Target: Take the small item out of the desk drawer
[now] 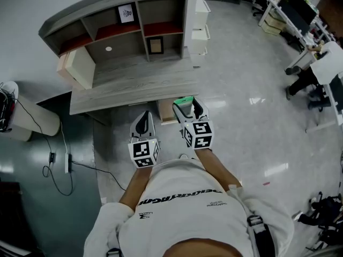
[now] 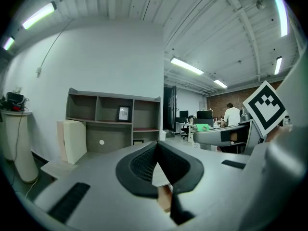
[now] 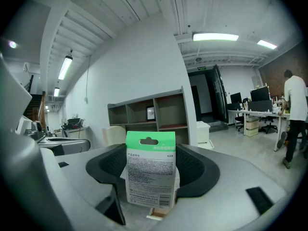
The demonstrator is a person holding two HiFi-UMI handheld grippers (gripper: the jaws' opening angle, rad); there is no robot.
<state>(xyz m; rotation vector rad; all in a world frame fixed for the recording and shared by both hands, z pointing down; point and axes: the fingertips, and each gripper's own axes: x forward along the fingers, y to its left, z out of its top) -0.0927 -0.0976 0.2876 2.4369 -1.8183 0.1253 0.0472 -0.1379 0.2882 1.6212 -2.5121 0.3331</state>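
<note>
- A green-and-white packet [image 3: 150,170] stands upright, pinched at both side edges by the right hand-held gripper [image 3: 150,177], clear of the drawer [image 1: 165,111] and in the air in front of the bench [image 1: 134,84].
- The packet's green header has a hang hole; small print covers the white panel below, too fine to read.
- The left hand-held gripper [image 2: 156,165] hangs just beside the right one, its jaws pressed together with nothing between them.
- The tan drawer juts from under the bench's front edge, below and between the two grippers.
- On the bench sits a grey shelf unit [image 1: 123,15] with open compartments; a small frame [image 1: 155,45] stands in a lower one and a pale box [image 1: 80,67] at the bench's left end.
- White cabinets [image 1: 199,25] stand against the shelf unit's right side.
- A black cable [image 1: 59,143] trails over the floor to the left.
- Well apart, a person [image 3: 294,109] in a white top stands by office desks.
</note>
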